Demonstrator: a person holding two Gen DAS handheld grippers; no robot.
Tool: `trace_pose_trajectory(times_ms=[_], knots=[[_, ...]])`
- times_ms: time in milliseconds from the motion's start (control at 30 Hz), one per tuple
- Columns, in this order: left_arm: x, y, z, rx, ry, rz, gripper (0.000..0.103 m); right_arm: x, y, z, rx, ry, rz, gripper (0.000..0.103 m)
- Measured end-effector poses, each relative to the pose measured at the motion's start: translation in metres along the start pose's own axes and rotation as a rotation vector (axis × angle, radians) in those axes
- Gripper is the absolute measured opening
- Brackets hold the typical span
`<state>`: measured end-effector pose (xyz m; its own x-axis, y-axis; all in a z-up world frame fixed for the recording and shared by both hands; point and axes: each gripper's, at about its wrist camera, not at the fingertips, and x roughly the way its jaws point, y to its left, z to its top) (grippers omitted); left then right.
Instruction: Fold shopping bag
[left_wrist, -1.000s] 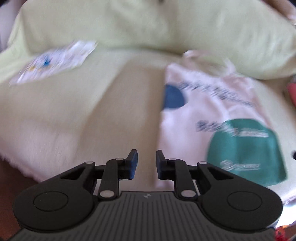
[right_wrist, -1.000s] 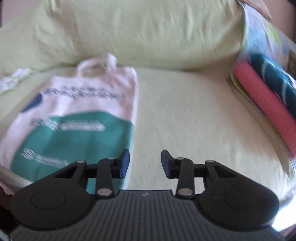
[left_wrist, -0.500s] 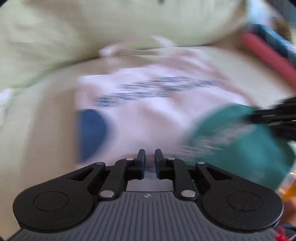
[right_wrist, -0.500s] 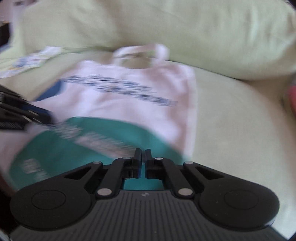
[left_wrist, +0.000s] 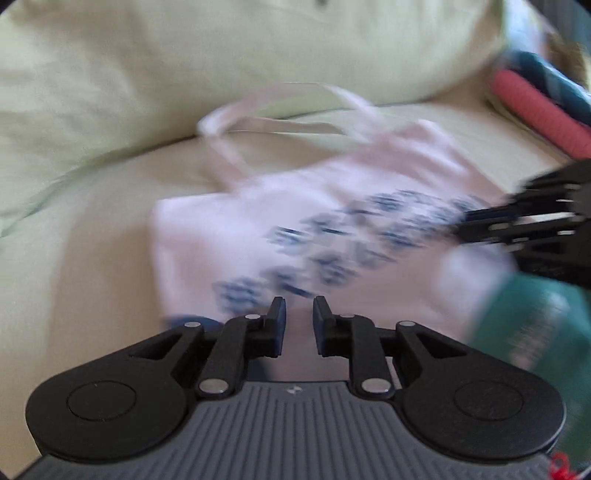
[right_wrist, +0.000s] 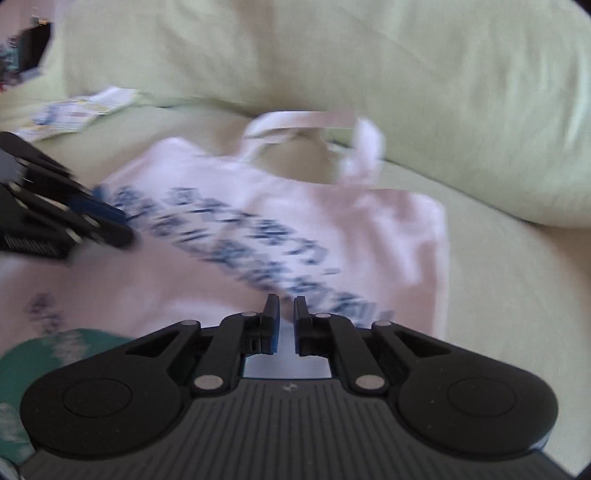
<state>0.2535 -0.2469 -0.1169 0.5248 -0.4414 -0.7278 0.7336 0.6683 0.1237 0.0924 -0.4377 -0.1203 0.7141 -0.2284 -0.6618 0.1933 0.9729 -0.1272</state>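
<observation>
Two hand-held grippers are in our hands, both low over the shopping bag (left_wrist: 332, 229). Our left gripper (left_wrist: 299, 314) shows a narrow gap between its black, blue-padded fingers; pale cloth lies in and under that gap, but blur keeps us from telling whether it is pinched. Our right gripper (right_wrist: 286, 314) shows a still narrower gap, with white cloth visible between the fingers nearer the body; grip likewise cannot be confirmed. Directly ahead of both, the bag is soft, pale pink fabric, roughly rectangular and rumpled, printed with dark blue lettering and a green panel (left_wrist: 535, 325) at its near end. Its looped cloth handles (right_wrist: 314, 129) lie at the far end, against a plump light green cushion (right_wrist: 369, 55). Bag and cushion rest on a matte green-yellow seat (left_wrist: 92, 221). Far left of our right gripper lies a flat printed packet (right_wrist: 74, 114). Far right of our left gripper, ribbed red and teal rolls (left_wrist: 535, 107) are stacked.
</observation>
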Motion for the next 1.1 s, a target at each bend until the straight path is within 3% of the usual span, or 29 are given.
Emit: trace_pose_trajectory(times_ms=[67, 133, 200, 300, 333, 400, 500, 567, 633, 667, 800, 900, 967, 1033, 1100], knots=[[0.008, 0.023, 0.017, -0.042, 0.021, 0.017, 0.007, 0.009, -0.020, 0.011, 0.048, 0.015, -0.026, 0.004], [0.002, 0.025, 0.029, -0.027, -0.025, -0.009, 0.006, 0.012, -0.031, 0.024, 0.054, 0.007, -0.044, 0.008], [-0.003, 0.015, 0.036, 0.035, -0.075, -0.092, 0.008, 0.009, -0.033, 0.036, 0.049, -0.065, 0.005, 0.008], [0.015, 0.004, 0.035, 0.083, -0.052, -0.150, 0.012, 0.025, -0.032, 0.042, 0.009, -0.073, 0.022, 0.007], [0.028, 0.003, 0.033, 0.094, -0.029, -0.129, 0.013, 0.034, -0.031, 0.043, -0.009, -0.069, 0.023, 0.006], [0.041, 0.008, 0.030, 0.091, -0.058, -0.098, 0.013, 0.057, -0.038, 0.039, -0.024, -0.016, -0.022, 0.000], [0.054, 0.033, 0.040, -0.026, -0.040, -0.124, 0.007, 0.067, -0.049, 0.037, 0.001, -0.033, -0.047, 0.000], [0.056, 0.046, 0.049, -0.093, -0.043, -0.047, 0.007, 0.070, -0.053, 0.041, 0.029, -0.026, -0.072, 0.000], [0.043, 0.048, 0.053, -0.110, -0.050, 0.056, 0.006, 0.051, -0.044, 0.029, 0.050, -0.025, -0.049, 0.000], [0.030, 0.048, 0.051, -0.113, -0.063, 0.071, 0.006, 0.039, -0.039, 0.022, 0.061, -0.026, -0.034, 0.000], [-0.023, 0.032, 0.024, -0.082, -0.096, 0.030, 0.008, -0.005, -0.018, -0.006, 0.103, -0.029, 0.025, 0.005], [-0.065, -0.001, -0.021, -0.094, -0.076, -0.112, 0.009, -0.038, -0.002, -0.027, 0.134, -0.030, 0.070, 0.006], [-0.082, -0.026, -0.049, -0.081, -0.039, -0.139, 0.010, -0.060, 0.008, -0.042, 0.155, -0.032, 0.100, 0.006], [-0.088, -0.044, -0.080, -0.086, 0.002, -0.105, 0.016, -0.076, 0.018, -0.057, 0.159, -0.013, 0.120, 0.006], [-0.099, -0.051, -0.105, -0.150, 0.008, -0.060, 0.016, -0.092, 0.023, -0.084, 0.140, 0.004, 0.057, 0.006]])
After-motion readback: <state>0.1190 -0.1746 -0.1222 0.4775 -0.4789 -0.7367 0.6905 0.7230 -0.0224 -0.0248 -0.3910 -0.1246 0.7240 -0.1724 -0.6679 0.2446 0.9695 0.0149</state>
